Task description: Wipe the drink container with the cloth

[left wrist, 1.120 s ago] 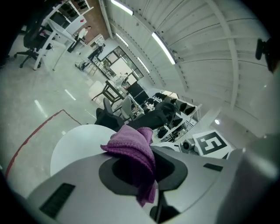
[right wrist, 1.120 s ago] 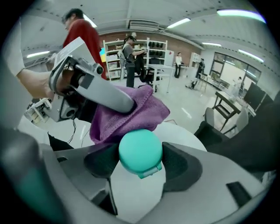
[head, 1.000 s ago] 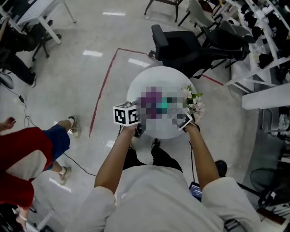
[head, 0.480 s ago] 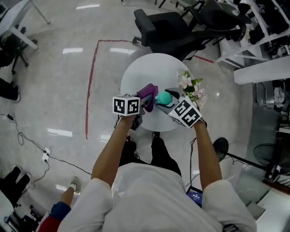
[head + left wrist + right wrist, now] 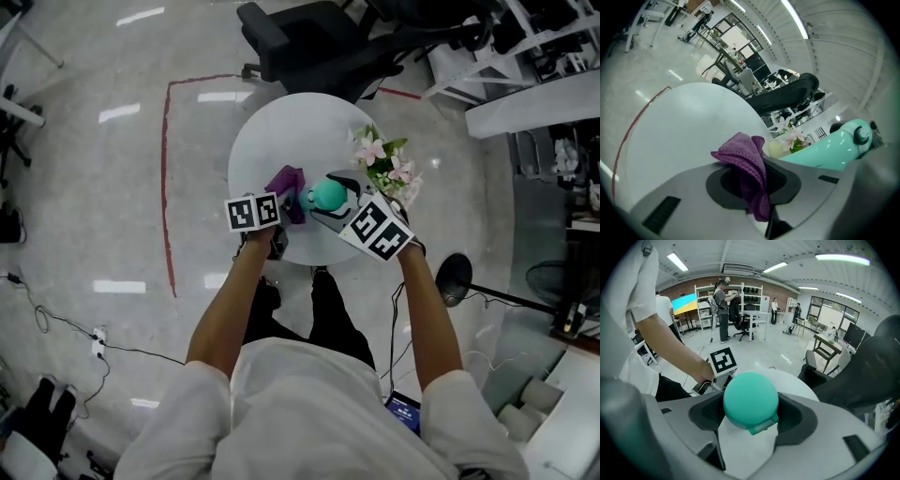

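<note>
My right gripper [image 5: 325, 204] has its jaws clenched on the drink container [image 5: 328, 194]. In the right gripper view the round mint-green end of the container [image 5: 750, 401] sits between the two dark pads and touches both of them. I hold it tilted over the round white worktop [image 5: 272, 131], at the side nearest to me.

My left gripper [image 5: 284, 199] has its jaws closed on the purple cloth [image 5: 286, 180]. In the left gripper view the cloth [image 5: 745, 164] is pinched in the middle, with a folded part standing out in front and one end hanging down. The container [image 5: 829, 147] lies just to the right of the cloth, with a small gap between them. Pink and white flowers [image 5: 386, 169] stand on the worktop near the right gripper.
</note>
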`<state>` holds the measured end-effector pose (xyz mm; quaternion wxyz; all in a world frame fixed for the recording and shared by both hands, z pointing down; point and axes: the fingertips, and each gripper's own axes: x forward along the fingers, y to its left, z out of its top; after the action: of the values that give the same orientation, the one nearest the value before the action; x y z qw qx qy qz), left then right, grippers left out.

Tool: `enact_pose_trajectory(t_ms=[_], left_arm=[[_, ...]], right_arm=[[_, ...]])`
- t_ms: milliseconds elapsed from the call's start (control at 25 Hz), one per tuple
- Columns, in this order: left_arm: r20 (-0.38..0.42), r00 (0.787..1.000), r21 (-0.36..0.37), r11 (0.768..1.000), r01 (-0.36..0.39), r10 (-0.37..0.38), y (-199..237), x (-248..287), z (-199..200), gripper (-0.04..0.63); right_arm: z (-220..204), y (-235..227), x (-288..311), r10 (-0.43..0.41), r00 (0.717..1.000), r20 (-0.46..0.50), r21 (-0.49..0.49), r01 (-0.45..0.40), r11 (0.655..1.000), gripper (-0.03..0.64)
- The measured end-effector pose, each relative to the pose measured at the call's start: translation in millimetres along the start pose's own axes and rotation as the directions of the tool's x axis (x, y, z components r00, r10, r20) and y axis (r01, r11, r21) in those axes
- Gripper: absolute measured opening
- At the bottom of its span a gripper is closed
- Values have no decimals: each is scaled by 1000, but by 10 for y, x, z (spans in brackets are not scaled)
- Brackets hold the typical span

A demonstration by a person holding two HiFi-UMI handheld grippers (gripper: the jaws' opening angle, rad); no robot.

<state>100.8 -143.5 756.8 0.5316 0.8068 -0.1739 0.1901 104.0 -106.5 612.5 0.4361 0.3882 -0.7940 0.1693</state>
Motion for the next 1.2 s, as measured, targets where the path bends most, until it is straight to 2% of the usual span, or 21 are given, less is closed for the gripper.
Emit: enact_pose_trajectory(t_ms=[200, 360, 440, 560, 640, 720, 800, 880, 960, 1080, 1200], left_arm=[[19, 999, -44, 998, -46, 47, 55, 21, -13, 75], [13, 999, -11, 999, -32, 33, -102, -124, 22, 75], [26, 998, 26, 998, -50, 50, -154, -280, 113, 75], [97, 993, 74, 994, -75, 68, -317, -548, 321, 75], [168, 985, 71, 995, -63, 50, -513, -722, 480, 76], [243, 969, 88, 994, -71, 48, -737, -912, 653, 76], [311, 949, 149, 983, -108, 57, -991, -1097, 840, 76], [370, 927, 233, 960, -156, 61, -1283, -1277, 1034, 76], [425, 902, 320, 918, -233, 80, -1568, -1455, 1207, 77], [510, 851, 431, 819, -379, 126, -1967, -1717, 1429, 75], [581, 806, 502, 731, -462, 110, -2355, -1974, 1616, 75]], right_arm=[[-26, -16, 17, -8, 1000, 14, -11, 8, 1000, 319], [-66, -16, -88, -15, 1000, 25, -15, 15, 1000, 349], [-21, -12, -156, 5, 998, 62, -14, -5, 1000, 362], [61, -65, -316, 26, 991, 129, -38, -21, 999, 365], [101, -125, -486, 31, 987, 158, -59, -22, 998, 365], [184, -211, -705, 27, 979, 200, -70, -14, 997, 359], [289, -356, -957, 5, 970, 243, -67, 12, 998, 335], [400, -569, -1181, -52, 957, 285, -63, 73, 995, 297], [485, -832, -1391, -145, 936, 319, -54, 171, 984, 249], [617, -1172, -1747, -257, 893, 370, -6, 279, 960, 143], [794, -1399, -2090, -329, 850, 412, 46, 341, 939, 58]])
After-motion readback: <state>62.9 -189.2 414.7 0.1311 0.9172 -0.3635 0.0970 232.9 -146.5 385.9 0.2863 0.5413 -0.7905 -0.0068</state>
